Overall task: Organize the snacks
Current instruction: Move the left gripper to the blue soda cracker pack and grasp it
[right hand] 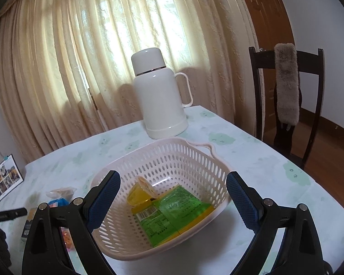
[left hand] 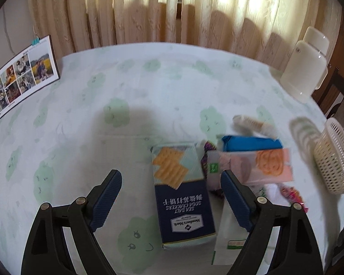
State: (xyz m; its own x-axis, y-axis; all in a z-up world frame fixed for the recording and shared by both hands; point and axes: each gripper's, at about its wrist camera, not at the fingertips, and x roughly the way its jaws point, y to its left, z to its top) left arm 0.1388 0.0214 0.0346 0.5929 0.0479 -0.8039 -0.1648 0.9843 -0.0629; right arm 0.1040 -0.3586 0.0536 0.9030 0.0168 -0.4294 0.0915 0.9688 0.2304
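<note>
My left gripper (left hand: 172, 183) hung with jaws spread wide over the soda cracker box (left hand: 182, 197) — nothing pinched; pink packet (left hand: 252, 167) just beside. My right gripper (right hand: 173, 192) gaped empty above the basket (right hand: 195, 158) — green packet (right hand: 172, 215) and jelly cup (right hand: 141, 194) inside.

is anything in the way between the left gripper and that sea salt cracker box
Nothing visible. The cracker box lies flat on the tablecloth between the open left gripper's fingers, its top bare. The pink packet lies alongside to the right.

Cracker box (left hand: 183, 194) flat beside pink packet (left hand: 252, 167)
</note>
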